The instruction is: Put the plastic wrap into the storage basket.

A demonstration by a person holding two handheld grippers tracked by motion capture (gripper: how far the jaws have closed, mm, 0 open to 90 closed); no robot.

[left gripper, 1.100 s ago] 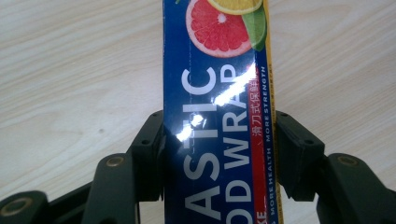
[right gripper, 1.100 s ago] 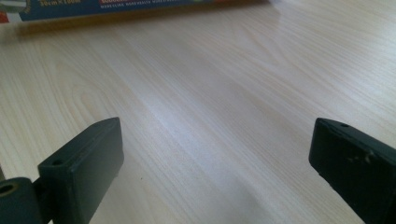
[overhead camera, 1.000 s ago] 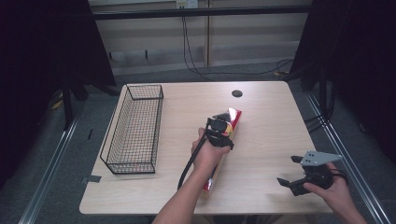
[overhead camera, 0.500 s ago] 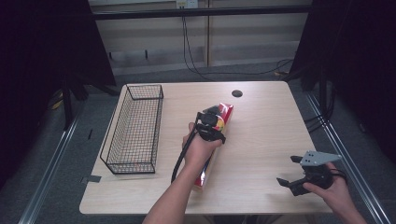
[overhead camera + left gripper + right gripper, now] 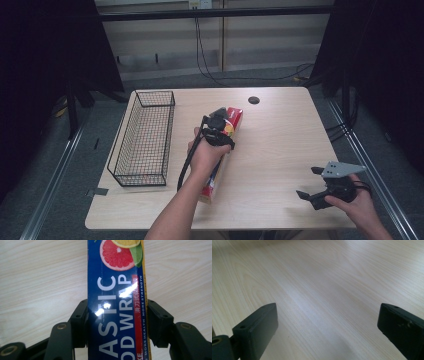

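Observation:
A long box of plastic food wrap [image 5: 235, 117], blue and red with a citrus picture, lies lengthwise near the table's middle. My left gripper [image 5: 218, 131] is shut across its far half. In the left gripper view the black pads [image 5: 80, 315] press both long sides of the box [image 5: 117, 295], with the wooden tabletop behind it. The box's near end [image 5: 212, 186] sticks out past the hand; I cannot tell whether it touches the table. My right gripper [image 5: 310, 182] rests at the front right, open, and its jaws [image 5: 327, 327] stand wide with nothing between them.
A black wire basket [image 5: 141, 178] stands along the table's left side, a short way left of the box. A small black round hole [image 5: 254, 100] sits near the far edge. Bare light wood [image 5: 280, 145] spreads between the two hands.
My left hand has carried the box a little to the left, toward the basket, and slightly up. The right hand has stayed where it was.

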